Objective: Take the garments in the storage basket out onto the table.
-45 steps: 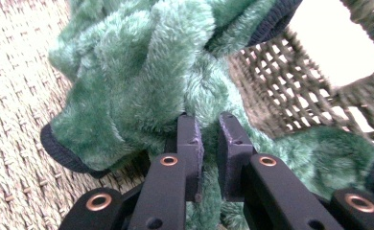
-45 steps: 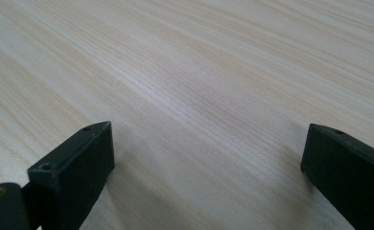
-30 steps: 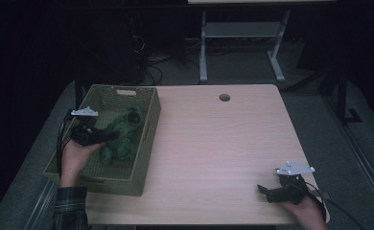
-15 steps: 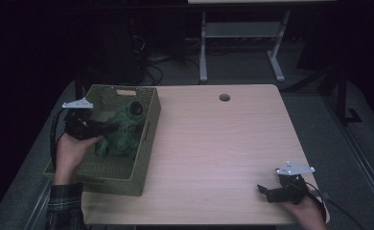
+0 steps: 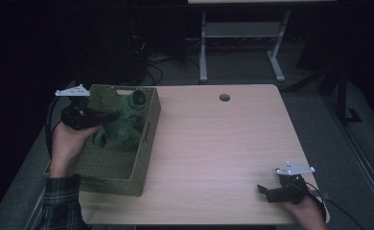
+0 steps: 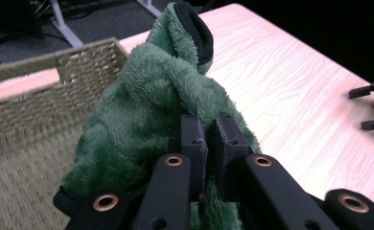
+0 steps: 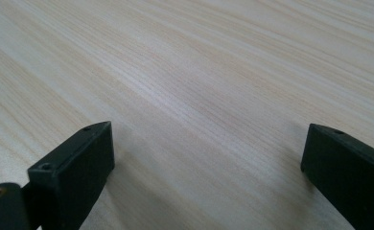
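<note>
A fuzzy green cloth (image 5: 123, 123) with a dark cuff hangs above a woven basket (image 5: 113, 167) at the table's left side. My left gripper (image 5: 109, 115) is shut on it, and its lower end still trails into the basket. In the left gripper view the jaws (image 6: 208, 140) pinch a fold of the green cloth (image 6: 146, 96), with the basket wall (image 6: 36, 105) behind. My right gripper (image 5: 264, 192) rests near the table's front right corner. Its jaws (image 7: 209, 163) stand wide open over bare wood with nothing between them.
The light wooden table (image 5: 223, 143) has a round cable hole (image 5: 224, 97) near its far edge. A white frame with legs (image 5: 203, 52) stands on the dark floor behind the table. My right gripper (image 6: 373, 108) shows far off in the left gripper view.
My left gripper has risen from inside the basket, lifting the green cloth with it. The right gripper has stayed in place.
</note>
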The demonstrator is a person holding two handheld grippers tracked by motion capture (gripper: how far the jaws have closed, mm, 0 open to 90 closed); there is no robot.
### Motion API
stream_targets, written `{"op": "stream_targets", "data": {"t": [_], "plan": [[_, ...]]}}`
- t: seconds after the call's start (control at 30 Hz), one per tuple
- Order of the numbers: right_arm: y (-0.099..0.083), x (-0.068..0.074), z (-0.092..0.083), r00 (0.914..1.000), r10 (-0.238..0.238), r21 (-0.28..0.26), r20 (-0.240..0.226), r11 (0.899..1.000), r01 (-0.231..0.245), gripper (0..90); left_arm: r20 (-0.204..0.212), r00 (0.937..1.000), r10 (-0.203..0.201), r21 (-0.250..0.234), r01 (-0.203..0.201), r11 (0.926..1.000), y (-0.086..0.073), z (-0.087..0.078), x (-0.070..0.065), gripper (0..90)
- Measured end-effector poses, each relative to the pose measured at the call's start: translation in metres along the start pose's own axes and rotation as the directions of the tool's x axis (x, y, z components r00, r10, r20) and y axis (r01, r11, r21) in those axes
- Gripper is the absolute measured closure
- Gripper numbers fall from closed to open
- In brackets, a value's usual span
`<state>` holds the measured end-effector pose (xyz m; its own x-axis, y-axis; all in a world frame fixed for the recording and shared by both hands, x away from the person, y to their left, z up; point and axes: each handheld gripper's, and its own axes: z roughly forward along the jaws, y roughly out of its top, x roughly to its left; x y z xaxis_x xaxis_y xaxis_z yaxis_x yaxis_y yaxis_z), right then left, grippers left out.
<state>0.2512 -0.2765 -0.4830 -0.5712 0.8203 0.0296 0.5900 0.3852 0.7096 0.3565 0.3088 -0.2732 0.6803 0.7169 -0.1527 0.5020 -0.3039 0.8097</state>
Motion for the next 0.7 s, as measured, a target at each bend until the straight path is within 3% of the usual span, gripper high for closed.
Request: {"op": "stream_targets", "data": {"t": [0.33, 0.7], "plan": [[0.000, 0.000, 0.000, 1.0000, -0.001, 0.001, 0.001, 1.000, 0.001, 3.8, 0.028, 0.9986, 0.045, -0.041, -0.043, 0.9982, 0.029, -0.011, -0.012, 84.2], [0.000, 0.000, 0.000, 1.0000, -0.001, 0.001, 0.001, 1.000, 0.001, 3.8, 0.071, 0.9938, 0.085, -0.065, -0.081, 0.9946, 0.050, -0.005, -0.029, 84.2]]}}
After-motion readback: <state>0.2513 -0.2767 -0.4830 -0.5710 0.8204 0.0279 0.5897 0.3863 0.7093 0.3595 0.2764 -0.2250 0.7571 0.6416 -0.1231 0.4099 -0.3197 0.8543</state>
